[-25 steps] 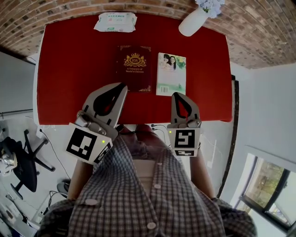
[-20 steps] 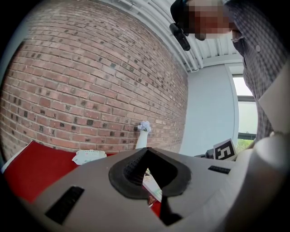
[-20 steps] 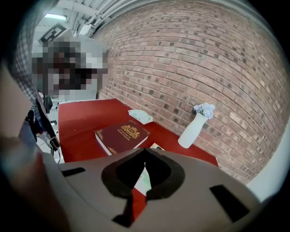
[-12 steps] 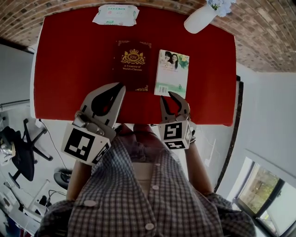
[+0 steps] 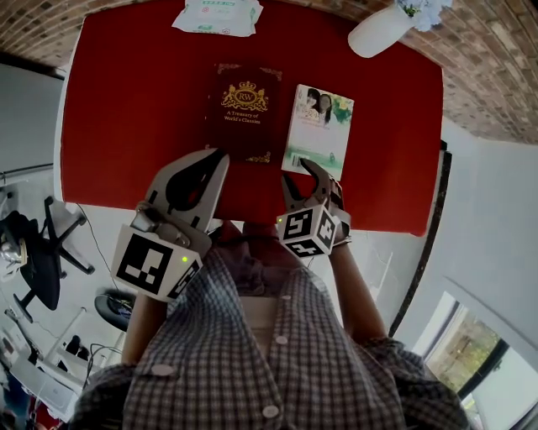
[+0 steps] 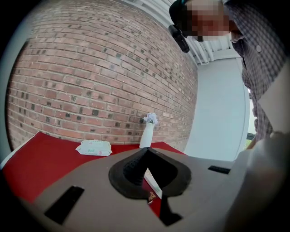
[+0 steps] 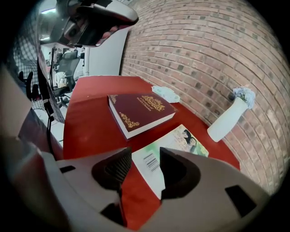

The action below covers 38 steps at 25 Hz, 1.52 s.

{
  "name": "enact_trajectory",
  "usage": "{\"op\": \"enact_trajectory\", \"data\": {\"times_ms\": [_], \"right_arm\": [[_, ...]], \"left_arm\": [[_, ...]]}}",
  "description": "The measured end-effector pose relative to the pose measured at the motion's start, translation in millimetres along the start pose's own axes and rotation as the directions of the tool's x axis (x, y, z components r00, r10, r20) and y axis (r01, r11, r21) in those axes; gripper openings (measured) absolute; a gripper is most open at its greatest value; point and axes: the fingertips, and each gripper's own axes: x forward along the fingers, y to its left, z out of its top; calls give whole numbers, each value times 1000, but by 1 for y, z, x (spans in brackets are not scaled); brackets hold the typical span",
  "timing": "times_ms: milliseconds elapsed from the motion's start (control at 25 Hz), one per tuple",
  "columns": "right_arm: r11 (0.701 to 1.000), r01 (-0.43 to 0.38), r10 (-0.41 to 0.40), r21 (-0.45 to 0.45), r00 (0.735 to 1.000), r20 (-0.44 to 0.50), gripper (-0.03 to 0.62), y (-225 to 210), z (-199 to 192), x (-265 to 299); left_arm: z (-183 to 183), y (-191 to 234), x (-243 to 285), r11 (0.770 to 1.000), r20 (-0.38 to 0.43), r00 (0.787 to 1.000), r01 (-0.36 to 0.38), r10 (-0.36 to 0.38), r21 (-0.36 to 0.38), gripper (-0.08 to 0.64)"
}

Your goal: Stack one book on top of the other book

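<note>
Both books lie flat mid-table (image 5: 126, 126), side by side with a thin strip of red between them. The red book (image 5: 244, 113) on the left is a thick hardback. I'd guess it's heavy and stiff, so it makes the better base and I'd leave it alone. The paperback (image 5: 319, 130) on the right is thin, probably light and a bit floppy, with a glossy cover that could slide in the pads. I'd take it by its near edge, around the barcode corner, and bite deep so it doesn't droop or swing when lifted. Wipes (image 5: 217, 17) and a vase (image 5: 378, 32) sit at the far edge, well out of the way.

The left gripper (image 5: 220, 158) is fully closed with nothing in it. It hangs over the near side of the table pointing almost level, tip in line with the red book's near corner but up off it. It looks parked to me.

The right gripper (image 5: 298, 172) is pitched steeply down at the paperback's near edge. Its jaws have just been opening and now stand wide. In the right gripper view the barcode corner shows between them, but neither pad presses on it, so no grip yet.
</note>
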Motion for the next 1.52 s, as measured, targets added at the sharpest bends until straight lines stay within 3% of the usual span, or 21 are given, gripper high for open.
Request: {"op": "enact_trajectory", "data": {"times_ms": [360,760,1000,1240,1400,1520], "right_arm": [[996,-47,45,-70,999,-28,210,13,-9,20],[998,-62,62,-19,998,-8,210,11,-13,28],[998,-59,60,-38,998,22,182,11,-13,27],[995,-66,69,-71,997,35,98,17,-8,21],[997,-36,38,-71,998,40,80,16,-4,16],[997,-17,20,-73,999,45,69,14,-1,12]], "left_arm": [[-6,1,5,1000,-13,1000,-26,26,-11,0],[-9,-4,14,1000,-23,1000,-16,16,-15,0],[-12,-13,21,1000,-39,999,7,-8,-12,0],[-24,-24,30,997,-102,992,72,-76,-35,0],[-43,-38,37,991,-217,968,130,-127,3,0],[-54,-49,45,983,-227,957,180,-180,-22,0]]}}
